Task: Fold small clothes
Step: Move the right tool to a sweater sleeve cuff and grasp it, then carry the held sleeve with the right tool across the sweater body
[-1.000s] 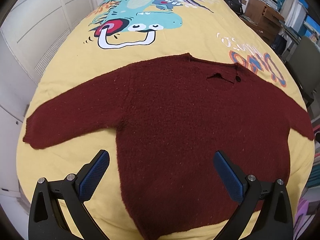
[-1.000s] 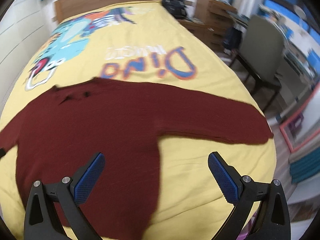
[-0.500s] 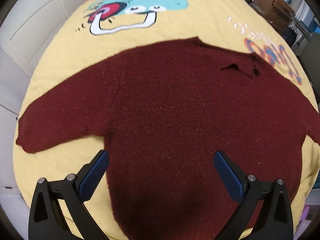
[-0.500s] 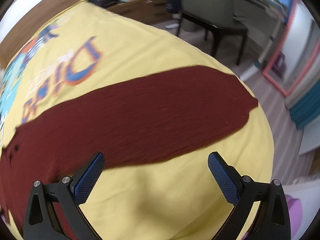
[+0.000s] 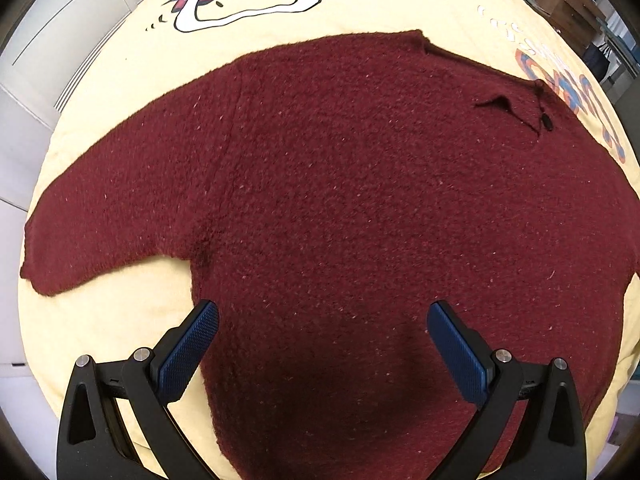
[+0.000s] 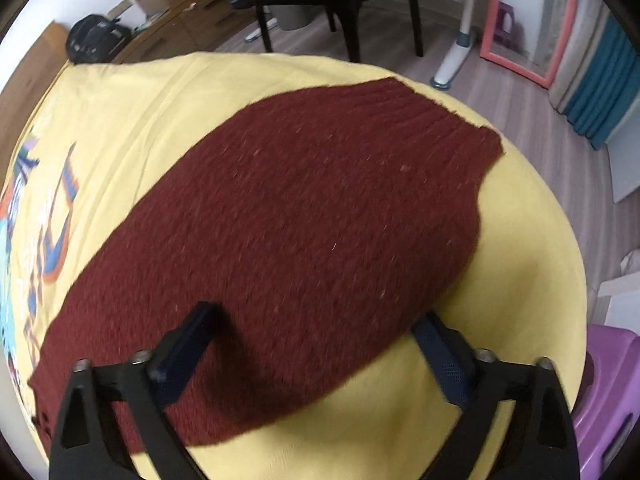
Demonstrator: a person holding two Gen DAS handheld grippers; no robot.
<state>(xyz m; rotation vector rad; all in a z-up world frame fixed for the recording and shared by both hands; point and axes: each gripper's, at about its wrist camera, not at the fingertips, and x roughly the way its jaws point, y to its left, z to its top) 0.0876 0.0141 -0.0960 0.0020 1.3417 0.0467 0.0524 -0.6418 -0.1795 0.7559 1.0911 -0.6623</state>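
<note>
we see the red sweater (image 5: 360, 200) lying flat on the yellow bed (image 5: 120, 320), arms spread out, so it is ready to fold; our left gripper (image 5: 322, 344) hangs over the bottom part with its fingers wide apart, holding nothing; our right gripper (image 6: 316, 344) is low over the right sleeve (image 6: 300, 220), fingers apart on each side of it, we think to grab the sleeve and fold it in.

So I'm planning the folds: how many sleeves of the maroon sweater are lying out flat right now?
2. One sleeve stretches out left of the sweater body in the left wrist view; the other sleeve lies under the open right gripper, cuff toward the bed's edge.
</note>
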